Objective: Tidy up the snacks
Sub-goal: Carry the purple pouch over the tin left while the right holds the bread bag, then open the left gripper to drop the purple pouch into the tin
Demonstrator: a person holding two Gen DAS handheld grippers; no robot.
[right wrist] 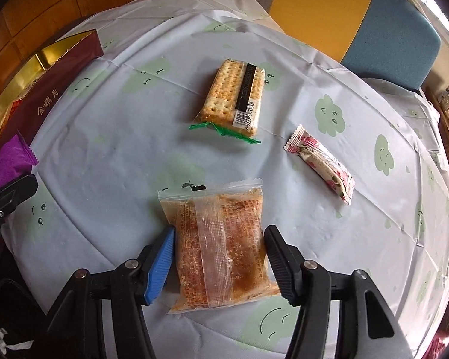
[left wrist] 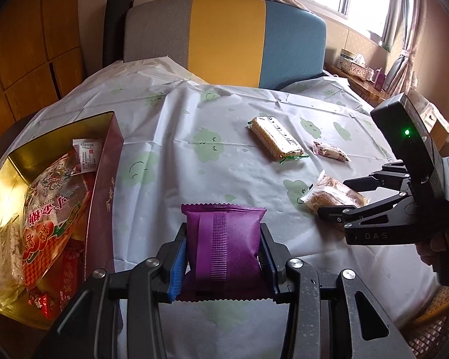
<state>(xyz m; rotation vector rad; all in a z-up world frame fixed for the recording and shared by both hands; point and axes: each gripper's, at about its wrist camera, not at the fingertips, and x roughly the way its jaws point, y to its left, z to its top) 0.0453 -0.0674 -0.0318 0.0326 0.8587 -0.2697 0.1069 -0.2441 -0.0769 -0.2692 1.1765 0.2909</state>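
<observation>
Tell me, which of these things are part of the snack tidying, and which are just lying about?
Part of the job:
purple packet, held in the left hand-held gripper
clear crumbly packet, between the right hand-held gripper's fingers
cracker pack
flowered bar
gold-lined box with snacks inside

Just lying about:
chair
tissue box
curtain

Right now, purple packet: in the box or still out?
Out. The purple packet is clamped in the left tool above the tablecloth, beside the open gold-lined box.

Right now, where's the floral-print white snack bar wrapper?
The floral-print white snack bar wrapper lies flat on the tablecloth, right side of the right wrist view, just right of the clear-wrapped cracker pack.
</observation>
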